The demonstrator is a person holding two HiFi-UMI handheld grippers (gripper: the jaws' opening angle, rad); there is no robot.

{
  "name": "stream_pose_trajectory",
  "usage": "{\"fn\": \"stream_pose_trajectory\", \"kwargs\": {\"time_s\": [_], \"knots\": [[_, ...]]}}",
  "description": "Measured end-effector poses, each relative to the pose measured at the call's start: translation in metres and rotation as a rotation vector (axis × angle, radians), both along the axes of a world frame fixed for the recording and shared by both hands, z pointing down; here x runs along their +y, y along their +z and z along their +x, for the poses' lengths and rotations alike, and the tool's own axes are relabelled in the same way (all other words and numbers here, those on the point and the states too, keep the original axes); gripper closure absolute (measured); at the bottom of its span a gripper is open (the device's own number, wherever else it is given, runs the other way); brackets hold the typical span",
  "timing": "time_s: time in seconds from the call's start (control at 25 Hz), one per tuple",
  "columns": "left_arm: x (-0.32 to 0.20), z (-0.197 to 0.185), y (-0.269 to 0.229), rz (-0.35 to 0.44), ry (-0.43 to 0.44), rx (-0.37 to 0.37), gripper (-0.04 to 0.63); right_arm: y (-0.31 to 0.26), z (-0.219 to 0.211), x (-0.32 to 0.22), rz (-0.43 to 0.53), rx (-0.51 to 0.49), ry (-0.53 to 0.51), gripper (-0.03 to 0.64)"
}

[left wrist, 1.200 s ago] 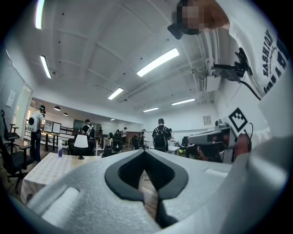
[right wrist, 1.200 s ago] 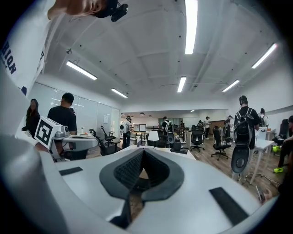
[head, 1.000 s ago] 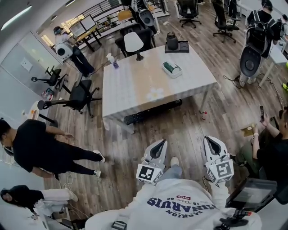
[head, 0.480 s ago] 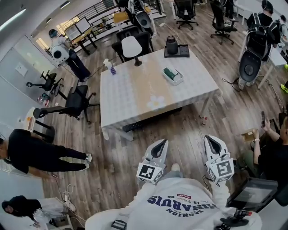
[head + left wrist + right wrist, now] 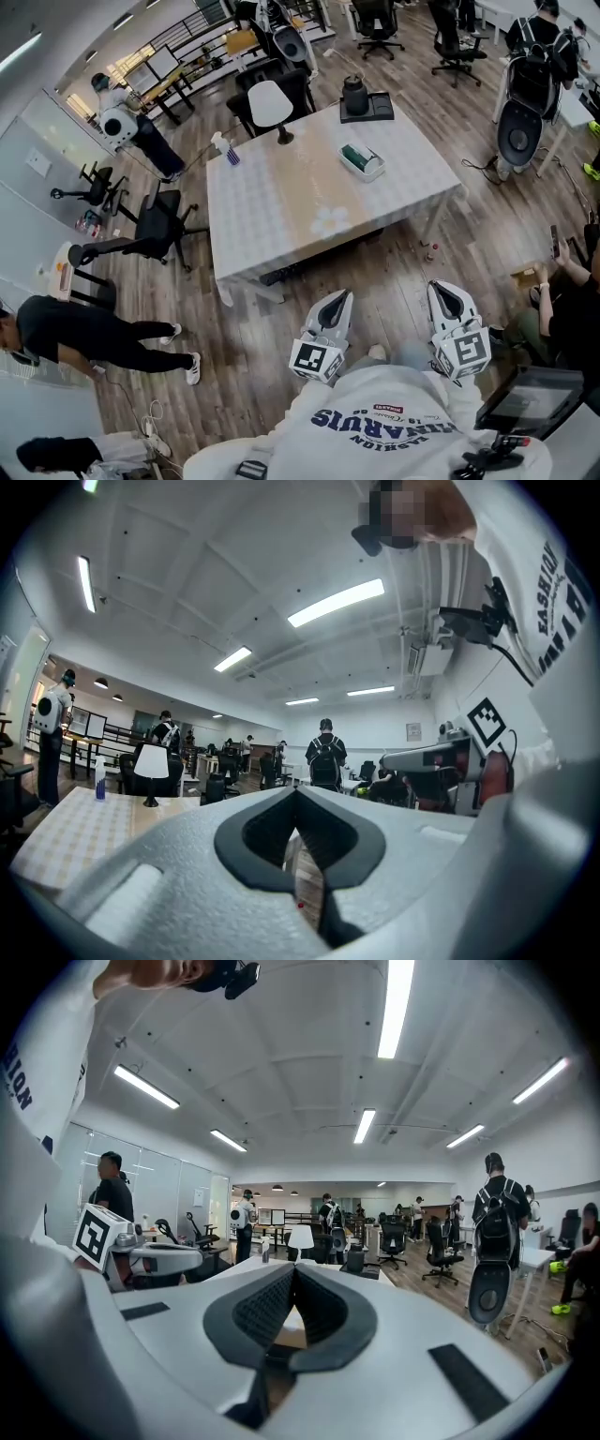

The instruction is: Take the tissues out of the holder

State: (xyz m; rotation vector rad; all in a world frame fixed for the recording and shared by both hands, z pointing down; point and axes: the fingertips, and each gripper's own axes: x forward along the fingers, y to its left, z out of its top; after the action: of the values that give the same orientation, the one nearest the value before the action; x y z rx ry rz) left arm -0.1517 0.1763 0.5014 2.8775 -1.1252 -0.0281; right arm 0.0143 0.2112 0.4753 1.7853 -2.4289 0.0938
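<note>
The tissue holder, a white tray with a green pack in it, sits on the right half of the pale checked table, far ahead of me. Both grippers are held close to my chest, well short of the table and above the wood floor. My left gripper is shut with nothing in it, its tips meeting in the left gripper view. My right gripper is also shut and empty, its black pads touching in the right gripper view.
On the table stand a white lamp, a spray bottle and a black jug on a tray. Office chairs stand left of the table. A person in black walks at left, and another person sits at right.
The table has shifted slightly in the head view as I moved. The person in black at left has walked on. Both grippers stay shut in front of my chest.
</note>
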Motion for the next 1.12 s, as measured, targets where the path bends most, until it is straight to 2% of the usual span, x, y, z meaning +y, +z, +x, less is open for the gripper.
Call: {"fn": "stream_pose_trajectory", "kwargs": {"time_s": [0.6, 1.12], "knots": [[-0.04, 0.006, 0.007, 0.006, 0.013, -0.011, 0.592, 0.012, 0.013, -0.042, -0.008, -0.005, 0.033, 0.607], [-0.125, 0.042, 0.006, 0.007, 0.008, -0.022, 0.592, 0.02, 0.046, -0.128, -0.041, -0.009, 0.029, 0.607]]}}
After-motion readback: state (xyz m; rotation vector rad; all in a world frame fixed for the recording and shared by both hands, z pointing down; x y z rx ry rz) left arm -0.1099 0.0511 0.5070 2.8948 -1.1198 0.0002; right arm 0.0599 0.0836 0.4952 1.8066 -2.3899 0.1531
